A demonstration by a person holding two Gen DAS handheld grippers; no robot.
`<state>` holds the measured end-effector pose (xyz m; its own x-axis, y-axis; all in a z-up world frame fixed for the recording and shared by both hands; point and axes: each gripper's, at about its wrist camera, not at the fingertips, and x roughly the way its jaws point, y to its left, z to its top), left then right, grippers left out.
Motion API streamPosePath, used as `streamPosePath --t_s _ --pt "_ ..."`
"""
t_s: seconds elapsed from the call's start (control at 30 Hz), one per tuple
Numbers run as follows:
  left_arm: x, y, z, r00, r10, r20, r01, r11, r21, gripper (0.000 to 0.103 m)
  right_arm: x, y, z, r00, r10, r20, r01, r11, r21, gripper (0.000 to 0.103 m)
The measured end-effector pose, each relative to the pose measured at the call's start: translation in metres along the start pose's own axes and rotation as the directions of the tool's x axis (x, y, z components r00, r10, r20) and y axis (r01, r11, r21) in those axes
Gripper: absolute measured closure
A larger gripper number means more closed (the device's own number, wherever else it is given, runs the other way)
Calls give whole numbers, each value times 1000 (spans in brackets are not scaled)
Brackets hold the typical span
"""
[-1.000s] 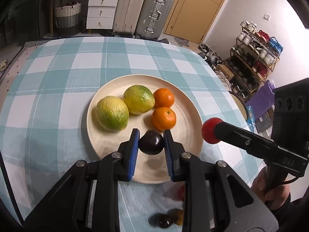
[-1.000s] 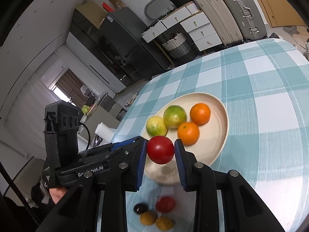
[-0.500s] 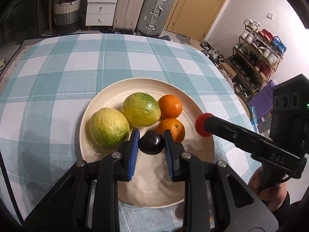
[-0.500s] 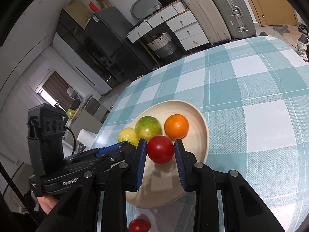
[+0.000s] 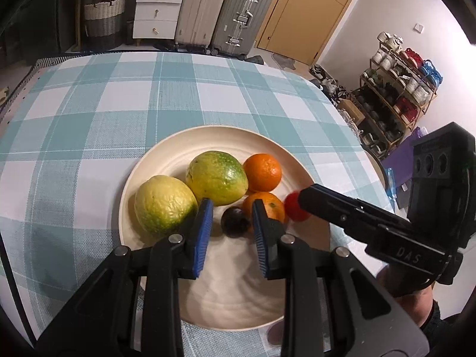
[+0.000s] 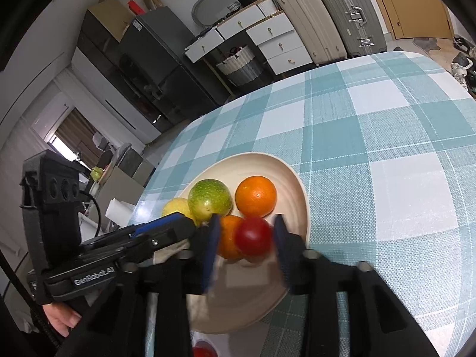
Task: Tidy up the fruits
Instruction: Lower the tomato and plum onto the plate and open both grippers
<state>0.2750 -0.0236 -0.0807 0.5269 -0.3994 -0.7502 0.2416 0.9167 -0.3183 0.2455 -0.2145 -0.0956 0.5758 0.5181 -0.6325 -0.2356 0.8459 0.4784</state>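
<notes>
Resting on a cream plate [image 5: 166, 160], a dark plum [image 5: 235, 221] is being framed by the left tongs [image 5: 232, 223], whose blue pads [image 5: 204, 232] are being held apart with a gap showing on each side of the fruit, so nothing is being gripped by them. The plate is being carried by a tabletop [image 5: 89, 113] covered in a teal and white checked cloth. Two yellow-green citrus fruits are being kept on the left part of the plate: a wrinkled one [image 5: 165, 203] nearer and a smoother, greener one [image 5: 216, 177] just beyond it, the two touching. Two mandarins are being kept to their right, one [image 5: 262, 172] farther and one [image 5: 263, 206] nearer, the nearer lying just beside the plum. A red tomato-like fruit [image 6: 253, 236] is being seen between the pads of the right tongs [image 6: 247, 239], over the right part of the plate and close against the nearer mandarin [image 6: 229, 236]; the pads are blurred and standing wider than the fruit, so they are apparently parted, with no grip on it. In the left wrist view the same red fruit [image 5: 294, 208] is being shown at the tip of the right tongs, partly blurred. Another red fruit [image 6: 203, 351] is being glimpsed on the cloth at the near edge of the right wrist view, off the plate.
</notes>
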Motion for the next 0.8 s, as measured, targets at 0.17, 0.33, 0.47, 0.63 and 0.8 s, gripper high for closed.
streamPosePath --t_s 0.17,0.33,0.47,0.63,0.8 --pt "-17 -5 -3 999 2 36 -2 1000 14 79 -15 3 1 999 -7 43 7 1000 -12 52" --pt "-40 -17 -7 995 41 94 -45 998 49 67 -33 8 3 996 -22 84 24 999 -27 51" --pt "-63 -28 -9 985 79 154 -92 993 74 64 -48 16 1 991 -33 130 39 998 -43 42" --pt "-88 -37 -14 970 130 205 -147 987 68 37 -70 33 -6 983 -30 182 49 994 -98 25" --pt "-112 -42 -24 959 153 240 -173 983 62 23 -89 51 -15 975 -15 222 50 987 -152 15"
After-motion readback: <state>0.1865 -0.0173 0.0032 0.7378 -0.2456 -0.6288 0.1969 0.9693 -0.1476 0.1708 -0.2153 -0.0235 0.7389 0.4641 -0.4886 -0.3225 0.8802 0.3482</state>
